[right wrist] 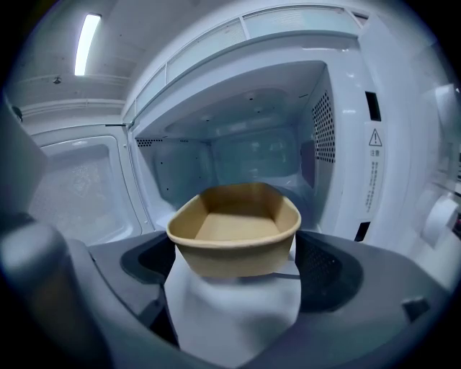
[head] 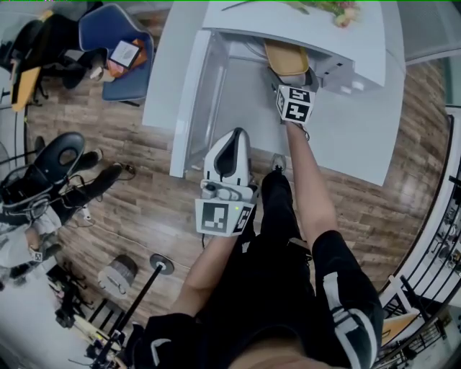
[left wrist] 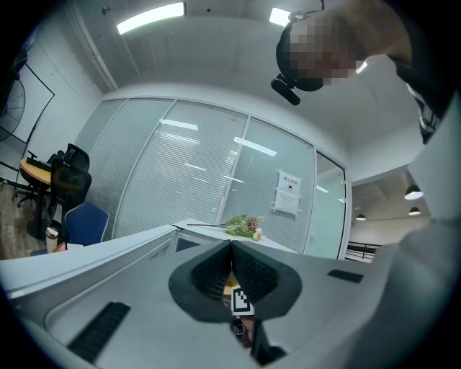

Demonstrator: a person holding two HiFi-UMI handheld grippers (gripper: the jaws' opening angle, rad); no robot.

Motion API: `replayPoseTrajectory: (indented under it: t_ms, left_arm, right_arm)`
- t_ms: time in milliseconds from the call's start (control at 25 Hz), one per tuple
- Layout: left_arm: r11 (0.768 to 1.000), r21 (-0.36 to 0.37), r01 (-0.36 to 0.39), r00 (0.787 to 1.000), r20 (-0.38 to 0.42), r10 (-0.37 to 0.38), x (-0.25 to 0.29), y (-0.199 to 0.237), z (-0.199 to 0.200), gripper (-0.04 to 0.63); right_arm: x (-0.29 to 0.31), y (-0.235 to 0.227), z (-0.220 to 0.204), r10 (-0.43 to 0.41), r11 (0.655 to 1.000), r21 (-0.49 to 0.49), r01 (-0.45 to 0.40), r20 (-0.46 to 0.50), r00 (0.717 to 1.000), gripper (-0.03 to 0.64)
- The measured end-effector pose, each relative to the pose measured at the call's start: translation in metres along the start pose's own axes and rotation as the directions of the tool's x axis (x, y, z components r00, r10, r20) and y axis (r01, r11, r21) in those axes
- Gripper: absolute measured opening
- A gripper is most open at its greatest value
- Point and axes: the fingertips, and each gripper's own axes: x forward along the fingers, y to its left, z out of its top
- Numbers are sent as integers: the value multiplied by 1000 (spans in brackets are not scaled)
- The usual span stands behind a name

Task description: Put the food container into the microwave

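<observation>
The microwave (head: 252, 21) stands on the table (head: 360, 137), w/ its door (head: 198, 108) swung open toward 10 o'clock. The container (right wrist: 234, 216) is found at the mouth of the cavity, not yet fully inside. It is grasped by the right gripper (right wrist: 235, 252): one jaw is set against each of its side walls, at 9 and 3 o'clock. The container is kept level and open-side up, and nothing is seen in it.

From the jaws the cavity lies straight ahead, at 12 o'clock, and no obstacle is seen in it. The long axis of the container seems to run across the jaws, approx. 9 to 3, but this can't be told for sure through the wide lens. The side walls of the cavity are well apart from the container, so room is judged enough on both sides.

The left gripper (left wrist: 232, 259) is held back near the body, at approx. 6 o'clock from the door. Its jaws are pressed together and nothing is held between them. The right arm is clearly the nearer one, so a push straight forward and then a release are judged to be needed.
</observation>
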Motion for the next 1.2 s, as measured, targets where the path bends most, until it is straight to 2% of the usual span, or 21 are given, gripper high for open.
replayPoseTrajectory:
  t_ms: [360,560,600,640,680,720,1200]
  left_arm:
    - [1000,-1,20,1000,-5,-20,-2,-2,-3,20]
    - [1000,-3,27,1000,2,-27,-1,-4,-1,20]
    - [1000,-3,29,1000,3,-29,-1,-4,-1,20]
    - [1000,-4,29,1000,3,-29,-1,-4,-1,20]
    - [1000,-4,26,1000,2,-26,-1,-4,-1,20]
    - [1000,-5,23,1000,1,-23,-1,-3,0,20]
    - [1000,6,0,1000,-9,1,-2,1,-6,20]
  right_arm:
    - [-26,-3,-2,-35,999,-31,36,37,999,505]
    - [-50,16,-16,34,998,-45,-33,21,999,492]
    - [-51,18,-18,31,999,-35,-30,22,999,466]
    - [-51,19,-20,20,999,-27,-19,28,999,357]
    - [-50,18,-19,6,1000,-23,-6,35,999,200]
    - [-48,18,-19,-3,1000,-20,4,39,999,179]
    - [2,2,6,-28,999,28,27,26,999,178]
